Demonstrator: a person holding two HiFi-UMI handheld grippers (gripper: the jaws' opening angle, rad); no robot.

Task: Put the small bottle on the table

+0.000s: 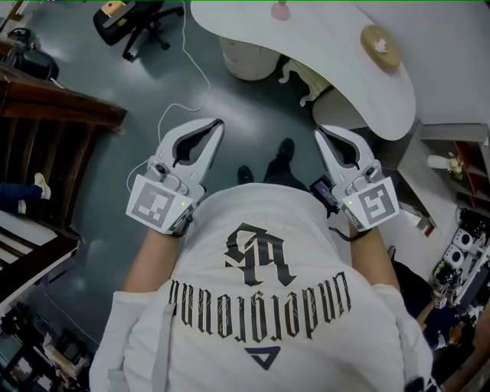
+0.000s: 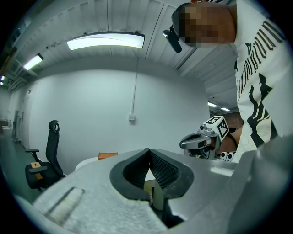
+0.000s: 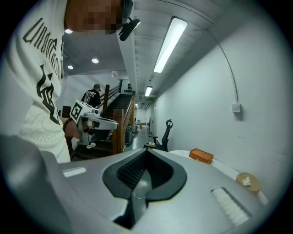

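I hold both grippers up in front of my chest, over the grey floor. The left gripper has its jaws together with nothing between them, and its tips meet in the left gripper view. My right gripper is shut and empty too. A small pink thing, possibly the small bottle, stands on the white table at the far edge of the head view. Each gripper shows in the other's view: the right gripper and the left gripper.
A round tan object lies on the white table, and an orange box sits on it farther off. A black office chair stands far left. A dark wooden stair rail runs along the left. A white cable trails over the floor.
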